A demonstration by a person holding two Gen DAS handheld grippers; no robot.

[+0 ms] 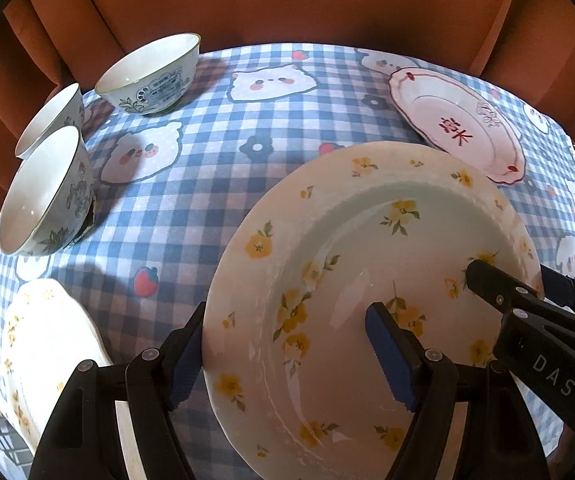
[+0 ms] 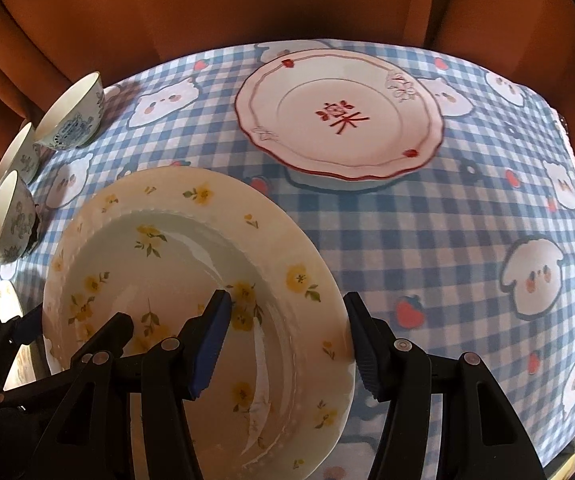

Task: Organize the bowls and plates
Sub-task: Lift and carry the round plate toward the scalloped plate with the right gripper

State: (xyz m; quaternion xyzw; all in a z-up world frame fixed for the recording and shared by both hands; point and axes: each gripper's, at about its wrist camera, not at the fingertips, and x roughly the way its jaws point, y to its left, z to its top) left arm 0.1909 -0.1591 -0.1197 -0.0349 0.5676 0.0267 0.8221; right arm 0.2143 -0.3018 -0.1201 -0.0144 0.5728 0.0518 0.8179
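Item: yellow-flower plate (image 1: 351,280), cream, deep-welled, rim scattered with small yellow blossoms; carried over the blue gingham tablecloth (image 1: 207,208) between 2 grippers. Left gripper (image 1: 287,360): jaws clamped across the plate's left rim, 1 blue pad on the outer edge, the other inside the well. Right gripper (image 2: 291,336): jaws clamped across the opposite rim, 1 blue pad in the well, the dark ribbed one against the outside edge. Whether the plate's underside touches the cloth cannot be told. Also on the table: red-rimmed plate (image 2: 339,116), scalloped, a red character at its centre, lying flat beyond the held plate, apart from it. 3 rice bowls (image 1: 151,76) with blue-green patterns, grouped at the far left edge, upright. 1 further yellow-flower plate (image 1: 47,344) at the near left, partly cut off by the left gripper's frame. Orange curtain (image 1: 287,0) hangs behind the table.
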